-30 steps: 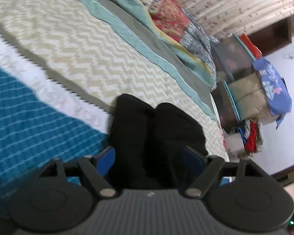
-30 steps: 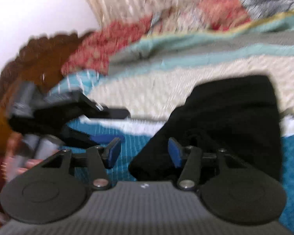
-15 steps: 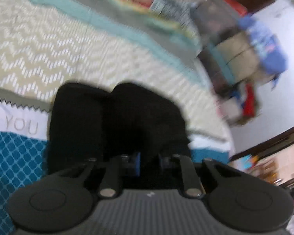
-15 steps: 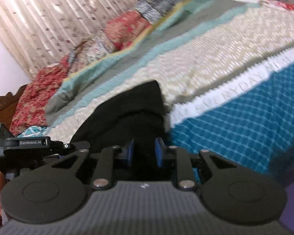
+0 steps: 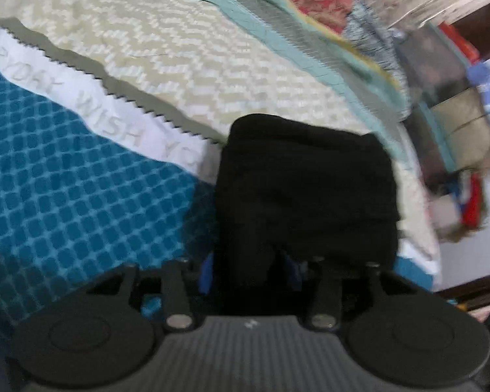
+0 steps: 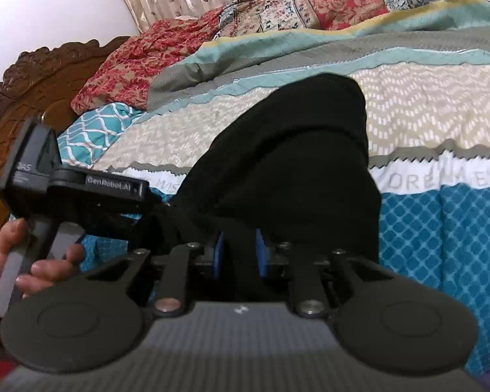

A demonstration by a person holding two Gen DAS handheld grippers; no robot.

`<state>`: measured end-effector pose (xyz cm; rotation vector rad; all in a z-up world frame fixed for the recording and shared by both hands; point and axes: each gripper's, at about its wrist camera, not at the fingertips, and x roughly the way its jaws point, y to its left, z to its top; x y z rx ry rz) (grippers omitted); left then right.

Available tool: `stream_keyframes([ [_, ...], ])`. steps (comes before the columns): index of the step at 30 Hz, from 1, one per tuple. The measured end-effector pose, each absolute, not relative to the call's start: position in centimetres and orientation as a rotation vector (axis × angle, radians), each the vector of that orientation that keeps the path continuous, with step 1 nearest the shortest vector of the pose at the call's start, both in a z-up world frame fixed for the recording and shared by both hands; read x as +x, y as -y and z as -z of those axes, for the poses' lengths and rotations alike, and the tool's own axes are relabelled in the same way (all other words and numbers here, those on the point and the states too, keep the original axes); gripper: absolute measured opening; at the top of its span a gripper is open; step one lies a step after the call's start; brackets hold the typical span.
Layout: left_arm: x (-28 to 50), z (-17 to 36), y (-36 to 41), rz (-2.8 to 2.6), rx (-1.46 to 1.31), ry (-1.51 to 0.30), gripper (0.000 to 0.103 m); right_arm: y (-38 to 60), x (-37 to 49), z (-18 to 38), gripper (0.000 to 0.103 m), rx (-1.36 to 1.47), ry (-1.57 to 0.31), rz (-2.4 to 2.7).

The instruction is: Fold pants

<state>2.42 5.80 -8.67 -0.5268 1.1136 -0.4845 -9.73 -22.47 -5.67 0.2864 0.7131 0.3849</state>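
Your left gripper [image 5: 250, 271] and right gripper [image 6: 237, 254] are each clamped on the near edge of the black pants [image 6: 287, 170], which lie at 12 o'clock on the bedspread [image 5: 81, 202].

A patterned bedspread [image 5: 81, 196] covers the bed below floral pillows [image 6: 310, 3] and a carved headboard [image 6: 42, 75].

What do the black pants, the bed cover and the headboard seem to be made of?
Black pants: soft matte cloth, maybe knit; folds are rounded and no weave shows.
Bed cover: looks like printed, quilted cotton; stitch lines and a dull surface.
Headboard: dark wood with a slight gloss; carved scrolls along the top edge.
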Motion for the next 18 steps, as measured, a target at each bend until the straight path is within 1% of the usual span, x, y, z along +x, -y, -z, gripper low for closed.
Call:
stream_keyframes([
  [1,2.3,8.2,-5.8,0.491,-0.524,-1.110,0.053,22.7,-10.2,5.3,0.026,0.266,-0.715,-0.394],
  [4,1.5,6.5,-5.2,0.565,-0.488,-1.058,0.058,23.4,-11.7,4.4,0.029,0.276,-0.700,-0.490],
  [5,1.1,5.8,-5.3,0.588,-0.484,-1.033,0.065,23.5,-12.1,3.8,0.029,0.302,-0.679,-0.519],
  [7,0.4,5.2,-5.3,0.605,-0.478,-0.990,0.073,23.5,-12.1,2.8,0.032,0.342,-0.625,-0.531],
  [9,0.2,5.1,-5.3,0.600,-0.459,-0.978,0.073,23.3,-11.2,2.5,0.033,0.378,-0.598,-0.536],
  [10,0.1,5.1,-5.3,0.587,-0.434,-0.985,0.073,23.1,-10.5,3.1,0.034,0.391,-0.617,-0.548],
  [13,-0.2,5.7,-4.6,0.567,-0.361,-1.015,0.073,19.9,-9.7,6.4,0.033,0.253,-0.807,-0.585],
  [15,-0.8,6.6,-4.2,0.561,-0.291,-1.053,0.073,18.4,-10.2,8.2,0.034,0.174,-0.896,-0.612],
  [16,-1.2,6.9,-4.3,0.564,-0.275,-1.063,0.074,18.5,-10.4,8.6,0.034,0.185,-0.913,-0.616],
  [18,-1.6,7.2,-5.3,0.575,-0.296,-1.079,0.074,19.6,-11.2,7.9,0.034,0.239,-0.882,-0.623],
])
